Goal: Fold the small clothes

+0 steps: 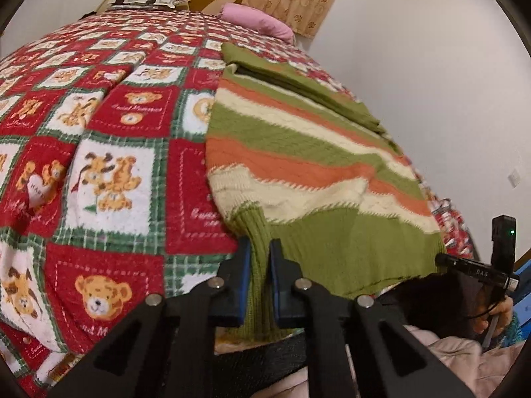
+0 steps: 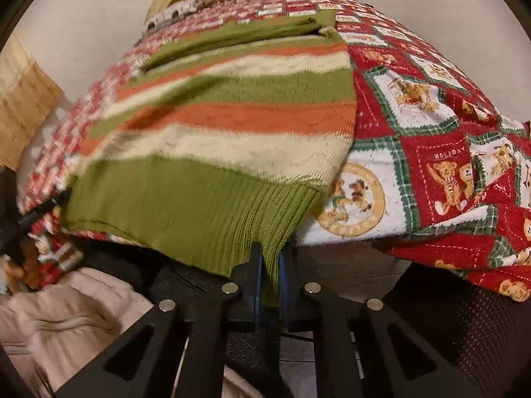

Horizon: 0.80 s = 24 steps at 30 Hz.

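Observation:
A knitted sweater [image 1: 298,152] with green, orange and cream stripes lies on a bed, its sleeves folded in. My left gripper [image 1: 259,248] is shut on the left corner of the green ribbed hem [image 1: 260,282]. My right gripper [image 2: 270,255] is shut on the right corner of the same hem [image 2: 272,265]; the sweater [image 2: 239,116] stretches away from it over the bed. Both corners hang at the bed's near edge. The right gripper's body shows at the right in the left wrist view [image 1: 497,258].
The bed carries a red, white and green teddy-bear blanket [image 1: 109,172] [image 2: 431,152]. A pink pillow [image 1: 255,23] and a patterned pillow [image 1: 146,0] lie by the headboard. A white wall is on the right [image 1: 431,66]. The person's pink clothing [image 2: 66,308] is below.

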{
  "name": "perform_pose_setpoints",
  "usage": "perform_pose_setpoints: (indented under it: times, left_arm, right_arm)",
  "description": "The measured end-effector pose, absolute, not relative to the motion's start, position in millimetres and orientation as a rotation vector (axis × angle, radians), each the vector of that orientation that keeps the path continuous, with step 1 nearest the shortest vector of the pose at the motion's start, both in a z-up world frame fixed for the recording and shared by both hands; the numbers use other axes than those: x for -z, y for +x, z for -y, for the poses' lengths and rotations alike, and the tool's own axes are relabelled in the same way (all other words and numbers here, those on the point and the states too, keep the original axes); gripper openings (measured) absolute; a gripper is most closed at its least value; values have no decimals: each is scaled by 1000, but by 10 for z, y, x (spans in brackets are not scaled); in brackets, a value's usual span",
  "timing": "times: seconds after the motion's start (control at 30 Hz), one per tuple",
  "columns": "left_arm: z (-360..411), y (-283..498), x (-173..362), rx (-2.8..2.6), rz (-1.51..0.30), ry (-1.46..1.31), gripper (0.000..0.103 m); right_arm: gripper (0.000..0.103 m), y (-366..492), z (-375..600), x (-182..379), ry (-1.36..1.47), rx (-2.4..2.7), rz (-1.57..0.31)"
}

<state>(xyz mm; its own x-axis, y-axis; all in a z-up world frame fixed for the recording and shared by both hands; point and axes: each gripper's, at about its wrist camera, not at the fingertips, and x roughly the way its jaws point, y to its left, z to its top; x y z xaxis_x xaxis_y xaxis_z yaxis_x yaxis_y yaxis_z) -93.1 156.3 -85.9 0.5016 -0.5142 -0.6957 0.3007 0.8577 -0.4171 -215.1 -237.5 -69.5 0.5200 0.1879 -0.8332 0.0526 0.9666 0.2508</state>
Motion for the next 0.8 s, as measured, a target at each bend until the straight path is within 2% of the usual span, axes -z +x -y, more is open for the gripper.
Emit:
perform_pose_setpoints:
  times: [0.27,0.5,0.67,0.8]
  left_arm:
    - [-1468,-516,306,585,-841,-248,11]
    - [-1278,74,131,570,-825,-211,6]
    - [-1199,611,225,518,-860,-201,6]
    - [-1227,757,232,513,-869,-174,6]
  right_arm:
    - [8,-1922,2677,68,433,-171,-842]
    - [8,-1290,2950,-158,499,-166,-778]
    - [8,-717,3148,-15,550,-97,-788]
    - [8,-317,3292,316,596,-24,-836]
